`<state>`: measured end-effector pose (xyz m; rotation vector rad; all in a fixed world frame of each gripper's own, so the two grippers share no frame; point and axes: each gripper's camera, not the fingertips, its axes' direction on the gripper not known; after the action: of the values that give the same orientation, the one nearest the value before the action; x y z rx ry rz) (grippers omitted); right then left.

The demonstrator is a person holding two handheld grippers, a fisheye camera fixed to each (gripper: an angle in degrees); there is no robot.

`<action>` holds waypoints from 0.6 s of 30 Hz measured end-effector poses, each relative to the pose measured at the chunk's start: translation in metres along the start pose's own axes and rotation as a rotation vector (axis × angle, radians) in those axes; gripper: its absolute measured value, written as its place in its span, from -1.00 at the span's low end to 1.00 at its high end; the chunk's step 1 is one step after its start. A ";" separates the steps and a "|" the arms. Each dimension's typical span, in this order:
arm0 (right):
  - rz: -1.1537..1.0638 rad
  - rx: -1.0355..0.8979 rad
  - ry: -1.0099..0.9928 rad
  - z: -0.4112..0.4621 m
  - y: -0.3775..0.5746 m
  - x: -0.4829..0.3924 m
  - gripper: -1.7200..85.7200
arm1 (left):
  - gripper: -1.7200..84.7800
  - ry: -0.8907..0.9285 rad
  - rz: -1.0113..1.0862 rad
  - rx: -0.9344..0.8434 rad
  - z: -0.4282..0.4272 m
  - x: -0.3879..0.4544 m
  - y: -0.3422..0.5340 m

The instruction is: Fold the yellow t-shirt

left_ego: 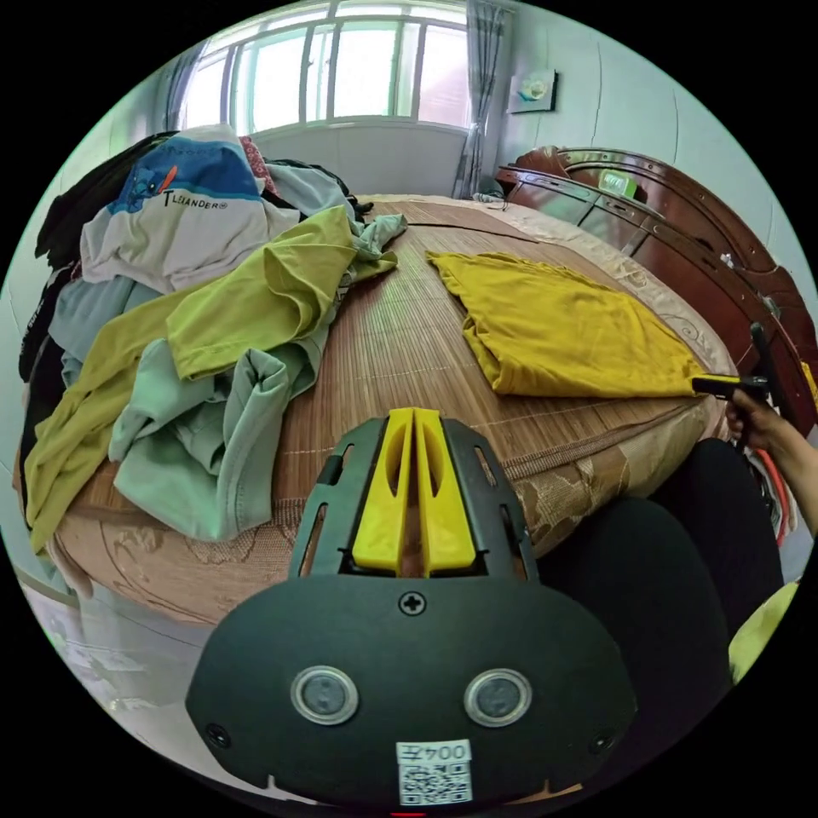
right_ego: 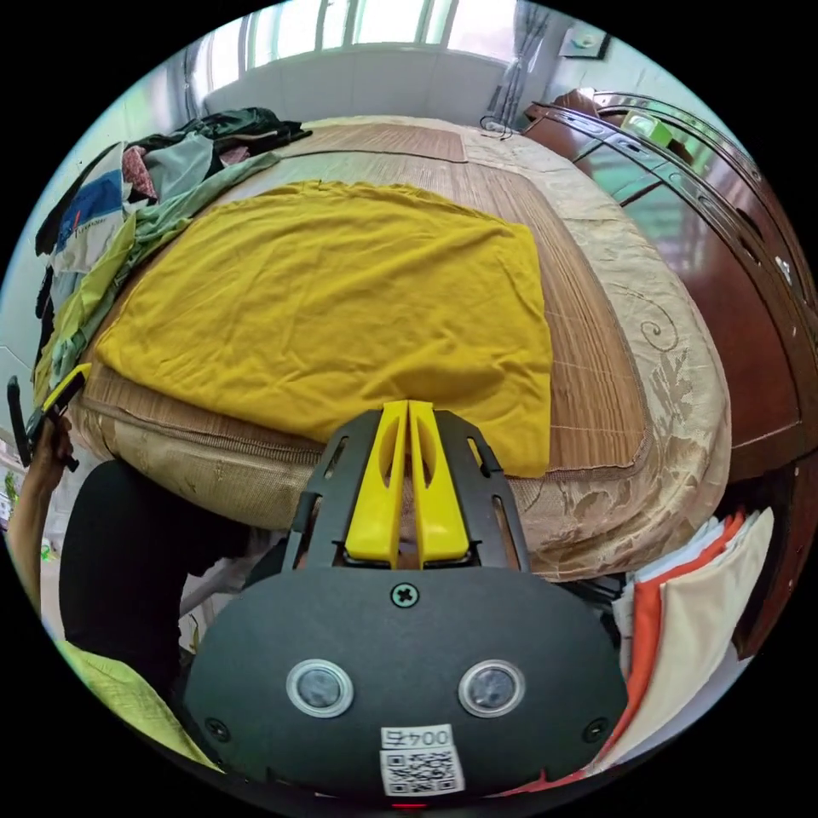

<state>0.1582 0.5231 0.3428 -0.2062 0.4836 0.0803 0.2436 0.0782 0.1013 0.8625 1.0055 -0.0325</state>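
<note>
The yellow t-shirt (right_ego: 341,298) lies flat as a folded rectangle on the bed's bamboo mat (right_ego: 588,341); in the left gripper view the yellow t-shirt (left_ego: 562,328) is right of centre. My right gripper (right_ego: 407,407) is shut, its tips over the shirt's near hem, and no cloth shows bunched between the jaws. From the side, the right gripper (left_ego: 717,386) sits level with the mat at the shirt's near edge, held by a hand (left_ego: 758,422). My left gripper (left_ego: 413,416) is shut and holds nothing, above the bed's edge, well left of the shirt. The left gripper (right_ego: 55,396) also hangs off the bed's left side.
A heap of clothes (left_ego: 213,281) in green, olive and white covers the mat's left part. A dark wooden headboard (left_ego: 682,221) runs along the far right. The person's dark-clad legs (left_ego: 648,579) are against the bed's near edge. Folded clothes (right_ego: 690,588) lie beside the bed.
</note>
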 end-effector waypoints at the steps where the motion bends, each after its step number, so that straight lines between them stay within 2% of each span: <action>1: 0.013 0.005 -0.020 -0.002 0.002 0.003 -0.98 | -0.96 -0.001 0.018 -0.020 0.003 0.001 -0.001; 3: 0.108 -0.032 -0.104 -0.018 0.009 0.022 -0.97 | -0.96 -0.023 0.057 -0.042 0.007 0.006 0.000; 6: 0.208 0.086 -0.189 -0.052 0.044 0.048 -0.96 | -0.95 -0.055 0.098 -0.046 0.012 0.013 0.008; 12: 0.339 0.139 -0.246 -0.076 0.114 0.095 -0.80 | -0.94 -0.024 0.026 -0.056 0.020 0.004 0.018; 18: 0.228 0.225 -0.194 -0.096 0.116 0.120 -0.78 | -0.86 0.028 0.134 -0.095 0.017 0.020 0.013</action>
<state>0.2065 0.6188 0.1832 0.0781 0.3176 0.2650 0.2724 0.0834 0.0984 0.8431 0.9654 0.1401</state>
